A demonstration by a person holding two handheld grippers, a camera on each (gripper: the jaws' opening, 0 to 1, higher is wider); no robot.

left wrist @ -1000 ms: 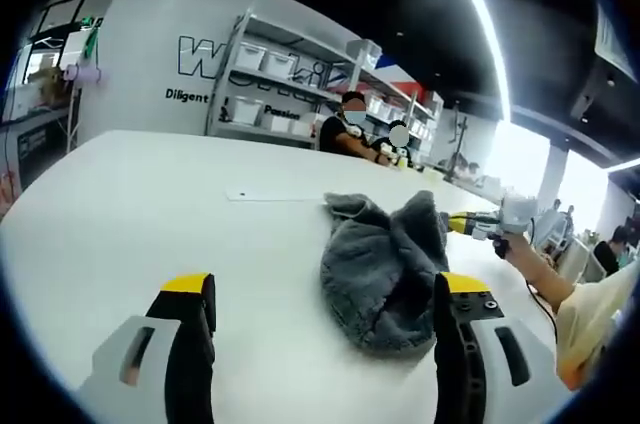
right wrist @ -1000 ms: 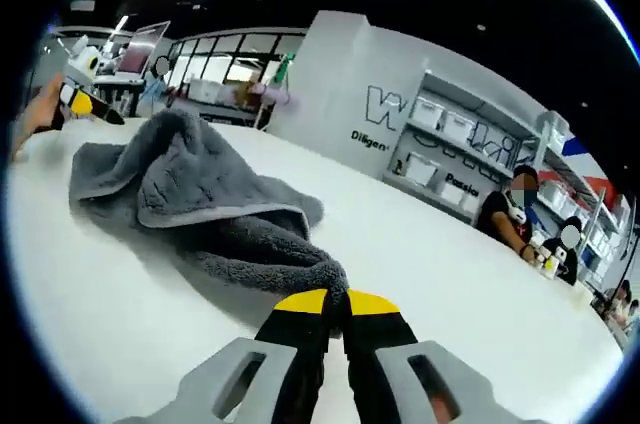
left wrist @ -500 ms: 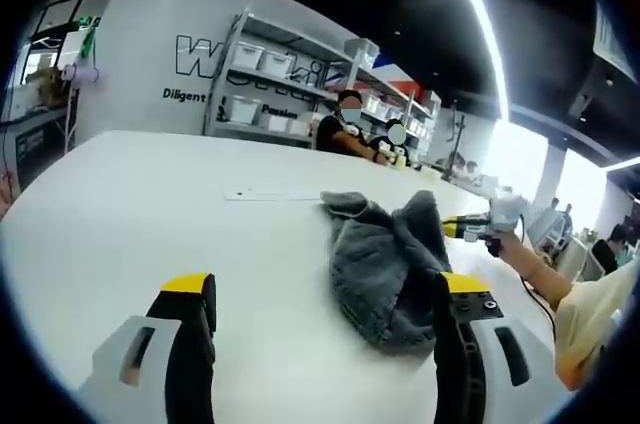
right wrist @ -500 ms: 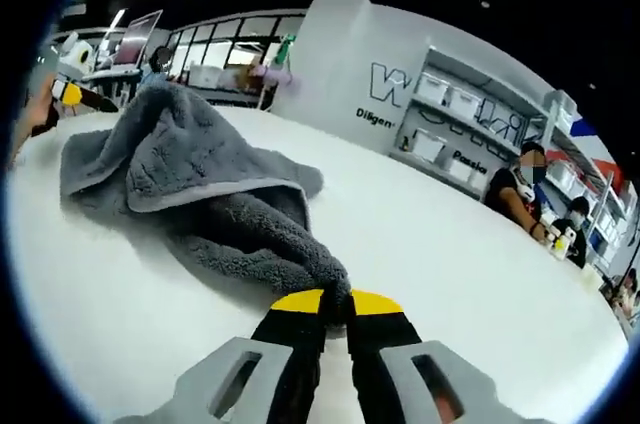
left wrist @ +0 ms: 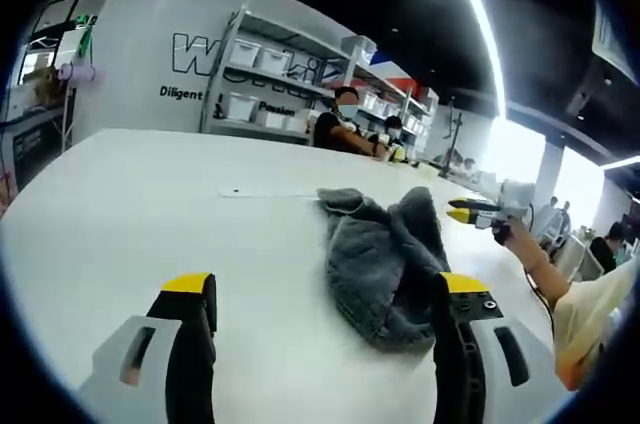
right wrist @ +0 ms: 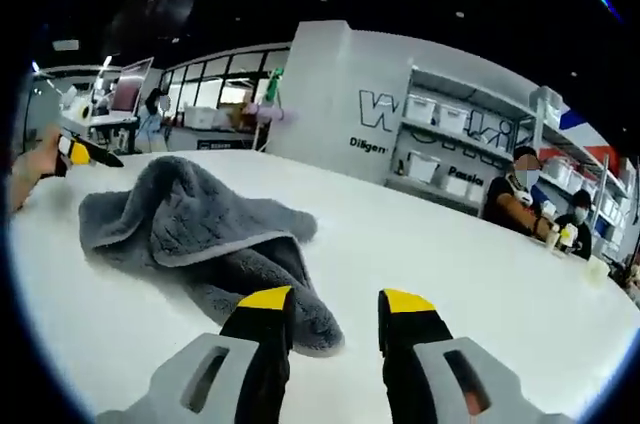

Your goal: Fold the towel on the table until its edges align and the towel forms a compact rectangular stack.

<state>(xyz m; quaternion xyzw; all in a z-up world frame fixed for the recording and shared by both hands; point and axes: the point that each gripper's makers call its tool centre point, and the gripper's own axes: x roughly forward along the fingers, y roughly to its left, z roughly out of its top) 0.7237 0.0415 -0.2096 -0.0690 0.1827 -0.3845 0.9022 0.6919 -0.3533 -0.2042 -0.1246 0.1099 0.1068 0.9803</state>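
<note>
The grey towel (left wrist: 385,259) lies in a crumpled, loosely folded heap on the white table (left wrist: 150,214), one flap turned over so a paler hemmed edge shows in the right gripper view (right wrist: 200,234). In that view its nearest corner rests on the table just ahead of my right tool (right wrist: 327,306), beside the left jaw's yellow tip. The jaws of that tool stand spread apart, with bare table between them and nothing pinched.

In the left gripper view, my left tool (left wrist: 327,296) is spread wide too, gripping nothing; the towel sits ahead, toward the right jaw, whose tip overlaps the heap's near edge. Beyond the towel in this view, my right tool (left wrist: 470,212) hovers above the table, held in my hand (left wrist: 508,229).

Farther back stand a grey wall with lettering (left wrist: 190,74) and shelves of white bins (left wrist: 265,79). People sit at the table's far side (right wrist: 510,202).
</note>
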